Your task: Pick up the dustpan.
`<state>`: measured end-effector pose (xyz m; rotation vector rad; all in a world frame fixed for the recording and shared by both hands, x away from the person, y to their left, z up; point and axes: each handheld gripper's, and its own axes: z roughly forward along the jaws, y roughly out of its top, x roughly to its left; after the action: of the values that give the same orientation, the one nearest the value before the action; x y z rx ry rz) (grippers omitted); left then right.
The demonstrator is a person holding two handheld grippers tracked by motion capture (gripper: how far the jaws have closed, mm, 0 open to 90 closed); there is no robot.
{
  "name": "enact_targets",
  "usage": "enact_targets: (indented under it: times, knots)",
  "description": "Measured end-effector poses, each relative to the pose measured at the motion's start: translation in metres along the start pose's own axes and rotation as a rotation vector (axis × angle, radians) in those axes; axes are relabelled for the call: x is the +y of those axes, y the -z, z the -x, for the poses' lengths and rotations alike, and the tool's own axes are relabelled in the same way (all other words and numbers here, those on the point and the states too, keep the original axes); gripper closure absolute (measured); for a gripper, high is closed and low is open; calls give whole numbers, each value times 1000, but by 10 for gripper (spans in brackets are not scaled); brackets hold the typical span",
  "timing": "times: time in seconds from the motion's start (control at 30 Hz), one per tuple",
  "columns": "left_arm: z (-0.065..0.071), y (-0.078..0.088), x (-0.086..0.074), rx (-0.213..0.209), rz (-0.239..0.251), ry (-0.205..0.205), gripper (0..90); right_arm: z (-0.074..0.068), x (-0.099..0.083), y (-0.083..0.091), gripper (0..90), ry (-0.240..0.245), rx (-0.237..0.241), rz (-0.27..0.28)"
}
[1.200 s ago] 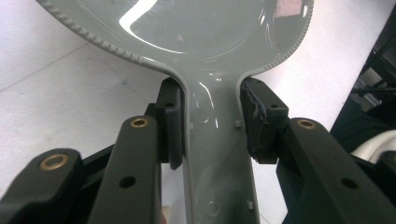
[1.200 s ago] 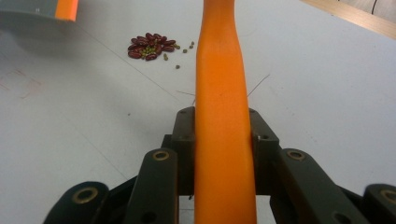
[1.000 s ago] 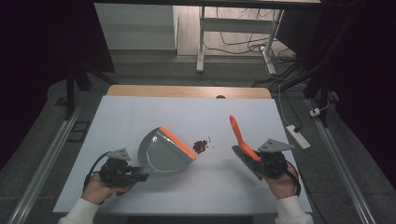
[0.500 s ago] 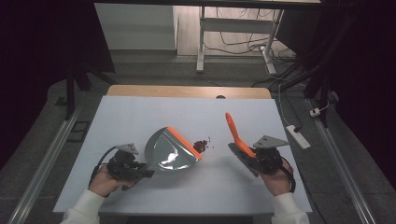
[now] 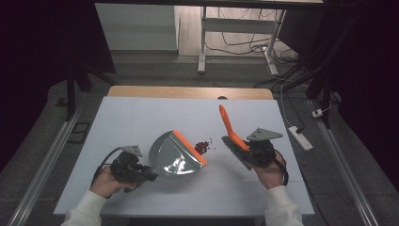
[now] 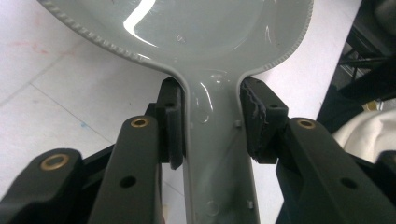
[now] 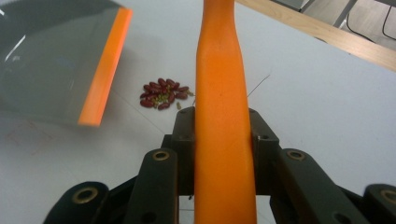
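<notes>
Our left gripper (image 6: 212, 135) clamped on the grey dustpan (image 5: 176, 154) handle, pan tilted on the white table (image 5: 141, 113), our right gripper (image 7: 223, 135) clamped on the orange brush handle (image 5: 229, 125) — small pile of red beans (image 5: 203, 146) between them, just beside the pan's orange lip.

From the high view we look forward and down from the person's side onto the white table (image 5: 141, 117), far enough back to take in its far edge and the floor beyond. In the left gripper view we sit very close, looking along the jaws at the grey dustpan (image 6: 196, 28) handle they clamp. In the right gripper view we look, equally close, along an orange handle (image 7: 219, 93) toward a small pile of beans (image 7: 163, 99). The beans (image 5: 203, 146) and the dustpan's orange lip (image 7: 105, 65) also appear from above.
</notes>
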<state>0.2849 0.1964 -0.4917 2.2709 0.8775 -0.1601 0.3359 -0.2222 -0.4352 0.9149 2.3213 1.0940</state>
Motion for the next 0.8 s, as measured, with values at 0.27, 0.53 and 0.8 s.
enact_targets:
  times: [0.27, 0.53, 0.8]
  knots:
    - [2, -2, -1, -11, -27, -12, 624, 1, 8, -14, 705, 6, 7, 3]
    - [1, -3, 0, -22, -45, 0, 623, 4, 14, -31, 705, 5, 22, 7]
    - [-2, -12, 3, -14, -91, 7, 623, 6, 17, -51, 705, 6, 25, -15]
